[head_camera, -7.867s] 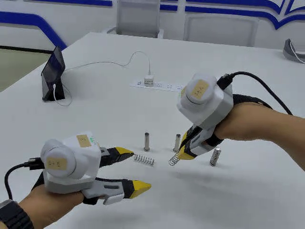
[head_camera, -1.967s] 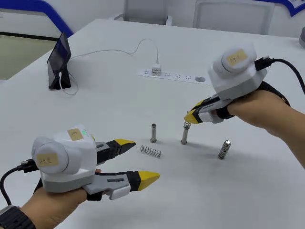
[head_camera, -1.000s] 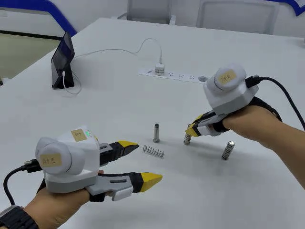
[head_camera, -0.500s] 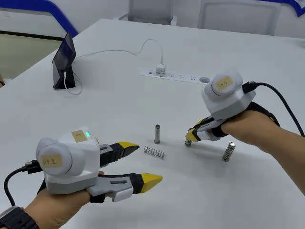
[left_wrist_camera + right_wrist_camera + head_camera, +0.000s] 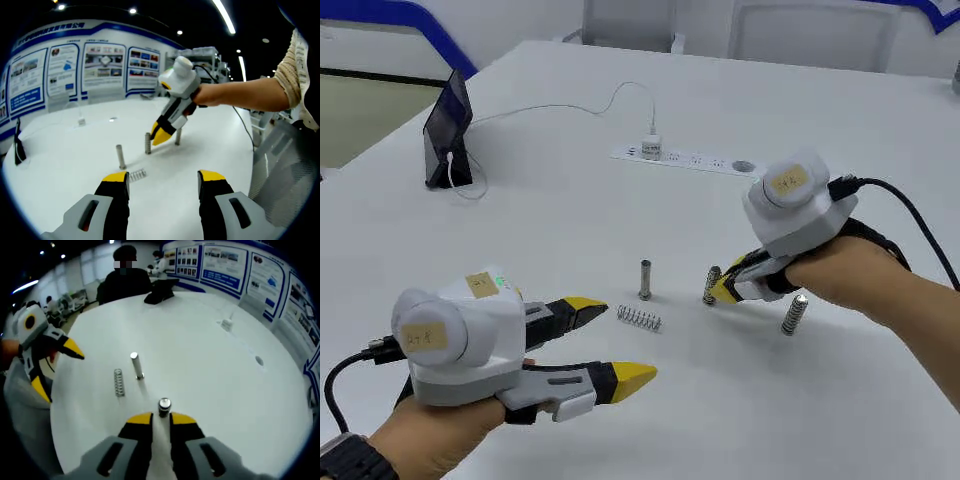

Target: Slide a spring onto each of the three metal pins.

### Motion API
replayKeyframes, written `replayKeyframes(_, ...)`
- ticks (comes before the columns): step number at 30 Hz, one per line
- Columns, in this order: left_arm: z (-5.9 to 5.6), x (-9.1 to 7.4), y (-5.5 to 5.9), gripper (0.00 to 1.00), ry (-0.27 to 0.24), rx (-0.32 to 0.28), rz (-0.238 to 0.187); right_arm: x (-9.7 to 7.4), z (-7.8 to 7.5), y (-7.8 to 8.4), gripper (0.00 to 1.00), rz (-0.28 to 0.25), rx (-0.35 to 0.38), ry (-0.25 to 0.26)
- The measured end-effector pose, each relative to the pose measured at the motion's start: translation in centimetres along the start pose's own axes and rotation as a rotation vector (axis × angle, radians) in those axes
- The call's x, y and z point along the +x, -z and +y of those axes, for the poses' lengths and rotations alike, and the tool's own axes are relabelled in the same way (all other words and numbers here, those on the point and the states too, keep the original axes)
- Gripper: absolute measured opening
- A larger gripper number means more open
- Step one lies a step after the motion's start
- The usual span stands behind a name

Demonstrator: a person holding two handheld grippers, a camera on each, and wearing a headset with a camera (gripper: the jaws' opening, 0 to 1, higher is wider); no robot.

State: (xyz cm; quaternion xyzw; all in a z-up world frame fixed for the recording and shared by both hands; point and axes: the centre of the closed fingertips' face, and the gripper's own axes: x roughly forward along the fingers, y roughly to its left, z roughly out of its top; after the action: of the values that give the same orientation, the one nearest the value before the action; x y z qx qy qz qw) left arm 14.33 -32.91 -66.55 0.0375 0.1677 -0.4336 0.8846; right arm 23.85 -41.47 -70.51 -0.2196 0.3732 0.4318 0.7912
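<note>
Three metal pins stand on the white table [image 5: 520, 230]. The left pin [image 5: 645, 279] [image 5: 120, 156] [image 5: 136, 365] is bare, and a loose spring [image 5: 639, 318] [image 5: 137, 174] [image 5: 118, 382] lies beside it. The middle pin [image 5: 711, 285] [image 5: 148, 142] [image 5: 164, 406] and the right pin [image 5: 794, 314] [image 5: 178, 137] each wear a spring. My right gripper [image 5: 723, 291] [image 5: 159, 139] [image 5: 161, 419] rests its tips low against the middle pin, jaws nearly together with nothing seen between them. Short of the loose spring, my left gripper [image 5: 615, 343] [image 5: 164, 177] [image 5: 57, 371] hovers open and empty.
A tablet on a stand [image 5: 440, 140] sits at the far left. A power strip [image 5: 685, 158] with a plugged charger and cable lies behind the pins. Chairs stand at the table's far edge, and a seated person [image 5: 125, 280] is across the table.
My right gripper carried a spring to the middle pin, pushed it down, and now sits low beside it. The left gripper has stayed in place, open.
</note>
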Motion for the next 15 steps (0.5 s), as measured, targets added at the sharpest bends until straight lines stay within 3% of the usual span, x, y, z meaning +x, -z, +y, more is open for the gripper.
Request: replayKeyframes(15, -0.1, 0.0, 0.0, 0.56, 0.000, 0.003, -0.002, -0.2, 2.0, 0.0, 0.15, -0.014, -0.033, -0.016)
